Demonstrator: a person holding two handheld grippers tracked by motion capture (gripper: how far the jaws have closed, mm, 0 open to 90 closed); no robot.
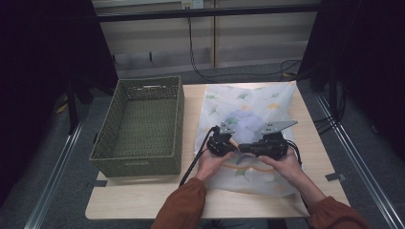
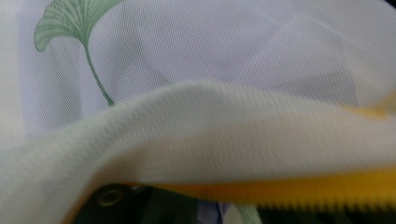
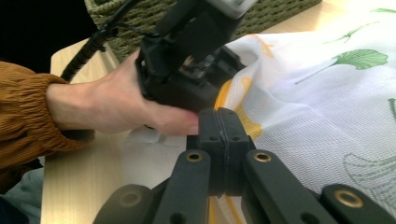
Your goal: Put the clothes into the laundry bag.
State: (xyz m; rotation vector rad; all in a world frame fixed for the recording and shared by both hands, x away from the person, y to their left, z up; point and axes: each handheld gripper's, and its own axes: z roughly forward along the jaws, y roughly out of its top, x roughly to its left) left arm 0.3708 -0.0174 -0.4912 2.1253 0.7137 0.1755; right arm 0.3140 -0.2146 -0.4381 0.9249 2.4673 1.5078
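A white cloth (image 1: 248, 107) printed with green leaves and edged in yellow lies spread on the right half of the table. Both grippers meet tip to tip over its near part. My right gripper (image 1: 246, 148) (image 3: 219, 135) has its jaws pressed together, with the cloth's yellow hem (image 3: 243, 126) running between them. My left gripper (image 1: 234, 145) faces it from the left, and a hand (image 3: 116, 107) holds its black body. In the left gripper view a fold of the cloth (image 2: 233, 140) drapes over the jaws and hides them.
A green woven basket (image 1: 174, 119) stands on the left half of the light wooden table (image 1: 143, 195), close to the cloth's left edge. Its inside holds nothing. Cables trail from both grippers toward the table's near edge.
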